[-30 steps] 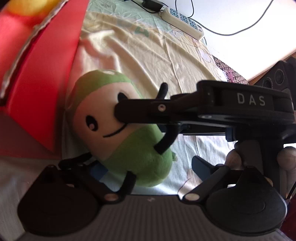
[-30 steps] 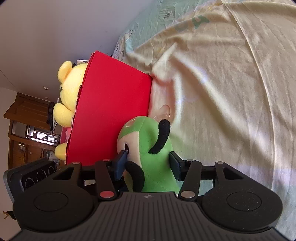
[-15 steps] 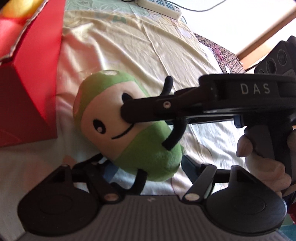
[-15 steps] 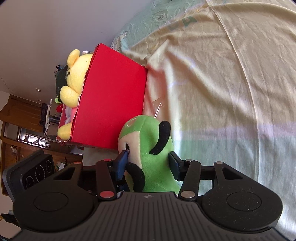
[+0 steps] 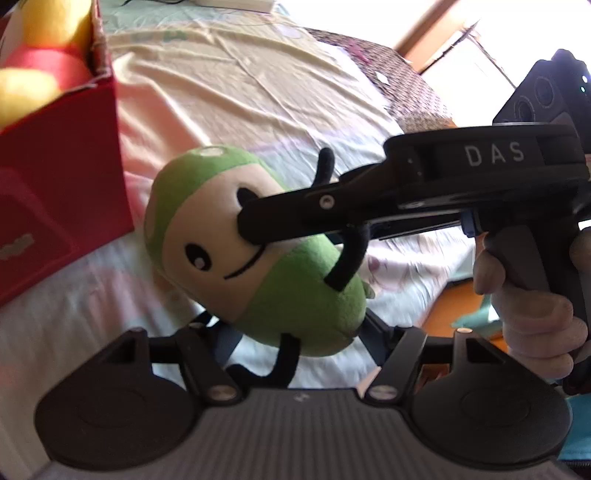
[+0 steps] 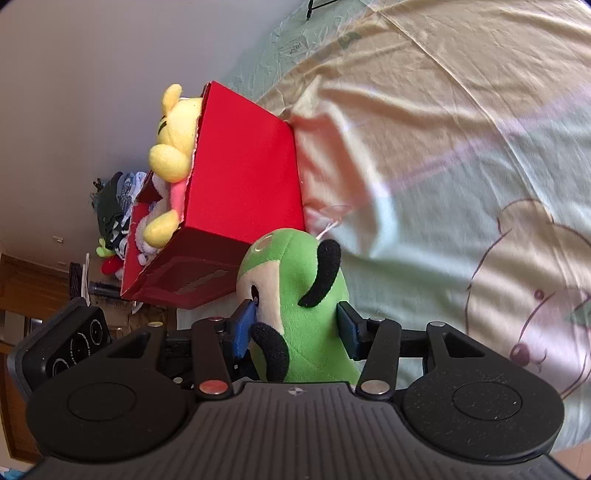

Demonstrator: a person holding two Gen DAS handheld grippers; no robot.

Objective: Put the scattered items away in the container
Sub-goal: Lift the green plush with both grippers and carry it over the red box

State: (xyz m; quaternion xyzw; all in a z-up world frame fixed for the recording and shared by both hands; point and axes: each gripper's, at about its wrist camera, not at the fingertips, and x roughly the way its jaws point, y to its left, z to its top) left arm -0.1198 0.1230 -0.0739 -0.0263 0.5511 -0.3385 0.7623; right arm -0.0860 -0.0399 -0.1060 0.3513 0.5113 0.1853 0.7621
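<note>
A green plush toy (image 5: 295,295) with a cream face and black limbs hangs above the bed. My right gripper (image 6: 295,325) is shut on the green plush toy (image 6: 306,314), its blue pads (image 6: 243,326) pressing face and back. In the left wrist view the right gripper's finger (image 5: 314,210) crosses the toy's face. My left gripper (image 5: 295,336) is open, its fingers on either side of the toy's lower body, not pressing it. The red box (image 6: 240,192) stands to the left, and also shows in the left wrist view (image 5: 55,177).
A yellow plush bear (image 6: 173,136) and other toys fill the red box; the bear shows in the left wrist view (image 5: 44,40). A pale yellow and green bedsheet (image 6: 443,147) covers the bed. A power strip (image 5: 236,3) lies at the far edge. Floor (image 5: 443,314) shows past the bed's right edge.
Both grippers have risen with the green plush toy and pulled back from the red box, whose open top and contents now show. The right grip is unchanged.
</note>
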